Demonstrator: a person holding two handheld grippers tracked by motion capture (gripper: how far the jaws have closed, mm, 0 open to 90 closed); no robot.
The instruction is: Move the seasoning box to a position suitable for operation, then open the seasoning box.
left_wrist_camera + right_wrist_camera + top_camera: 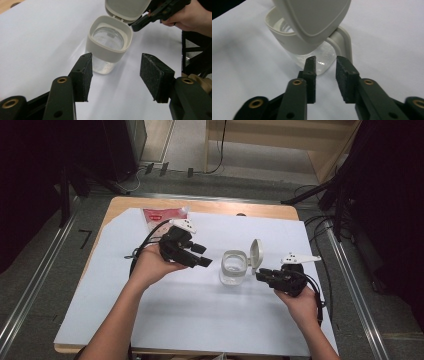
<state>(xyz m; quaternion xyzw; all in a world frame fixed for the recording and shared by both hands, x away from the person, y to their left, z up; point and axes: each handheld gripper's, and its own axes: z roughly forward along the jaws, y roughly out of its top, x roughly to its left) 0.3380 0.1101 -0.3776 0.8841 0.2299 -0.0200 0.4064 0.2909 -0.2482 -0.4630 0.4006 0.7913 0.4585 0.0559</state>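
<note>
One clear jar (pixel 233 268) stands near the middle of the white sheet (pixel 190 310) that covers the wooden table (pixel 120 205). It has a beige collar round its mouth and one hinged beige lid (pixel 256 253), swung up and standing open at about 2 o'clock from the jar's mouth. In the left gripper view the jar (pixel 107 47) looks empty, glass-clear below the collar, with the lid (pixel 126 10) tipped back behind it.

There are two grippers, one in each of the person's hands. The left gripper (pixel 199 255) sits at about 9 o'clock from the jar, near it but apart, its black jaws pointing toward the jar. In its own view the left gripper (pixel 115 75) has its two pads spread wide with nothing between them, and the jar stands just beyond the tips.

The right gripper (pixel 261 275) is at about 4 o'clock from the jar, its tips just beside the lid's hinge side. In its own view the right gripper (pixel 325 80) shows a narrow gap between the two pads; they grip nothing, and the lid (pixel 317 17) and its hinge strap rise just ahead of them.

One red-and-clear packet (pixel 164 216) lies at the far left of the sheet, at roughly 10 o'clock from the jar and well apart from it.
</note>
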